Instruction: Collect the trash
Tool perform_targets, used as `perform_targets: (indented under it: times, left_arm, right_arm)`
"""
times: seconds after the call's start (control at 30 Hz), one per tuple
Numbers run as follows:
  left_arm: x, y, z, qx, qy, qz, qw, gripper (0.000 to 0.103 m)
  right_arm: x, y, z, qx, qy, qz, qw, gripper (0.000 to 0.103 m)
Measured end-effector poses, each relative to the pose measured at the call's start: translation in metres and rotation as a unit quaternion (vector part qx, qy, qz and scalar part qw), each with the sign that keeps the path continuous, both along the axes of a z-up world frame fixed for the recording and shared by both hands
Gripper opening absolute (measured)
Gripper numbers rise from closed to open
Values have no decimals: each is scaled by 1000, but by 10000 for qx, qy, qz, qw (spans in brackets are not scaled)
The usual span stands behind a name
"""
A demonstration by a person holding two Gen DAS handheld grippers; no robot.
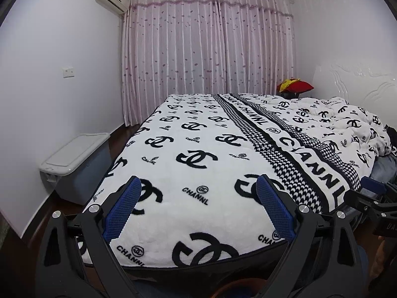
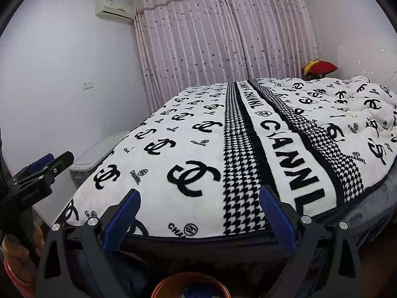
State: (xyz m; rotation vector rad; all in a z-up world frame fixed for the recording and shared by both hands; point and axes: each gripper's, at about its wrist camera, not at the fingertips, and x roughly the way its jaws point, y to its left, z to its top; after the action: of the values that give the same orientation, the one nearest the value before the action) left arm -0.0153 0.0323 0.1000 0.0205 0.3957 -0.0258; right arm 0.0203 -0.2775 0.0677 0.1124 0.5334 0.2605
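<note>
My left gripper [image 1: 198, 183] is open over the foot of a bed, with nothing between its blue pads. My right gripper [image 2: 199, 192] is open too, empty, above the same end of the bed. Each shows in the other's view: the right gripper [image 1: 369, 198] at the right edge, the left gripper [image 2: 47, 171] at the left edge, held by a hand. The white blanket [image 1: 213, 134] with black logos lies flat, and I can make out no loose trash on it. A round orange-rimmed container [image 2: 191, 285] sits just below the right gripper, mostly cut off.
A grey lidded storage box [image 1: 77, 156] stands on the dark floor left of the bed, against the wall. A rumpled quilt [image 1: 347, 121] lies by the headboard at the right. A red and yellow cushion [image 1: 296, 86] lies at the bed's far end. Pink curtains [image 1: 208, 42] cover the far wall.
</note>
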Motion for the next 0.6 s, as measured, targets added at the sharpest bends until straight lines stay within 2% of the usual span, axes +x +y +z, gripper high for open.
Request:
perform_targets:
  times: [0.6]
  left_arm:
    - [-1,0,5,-20,-55,12,10000,91]
  right_arm:
    - [1,1,-2,-16,41,14,10000,95]
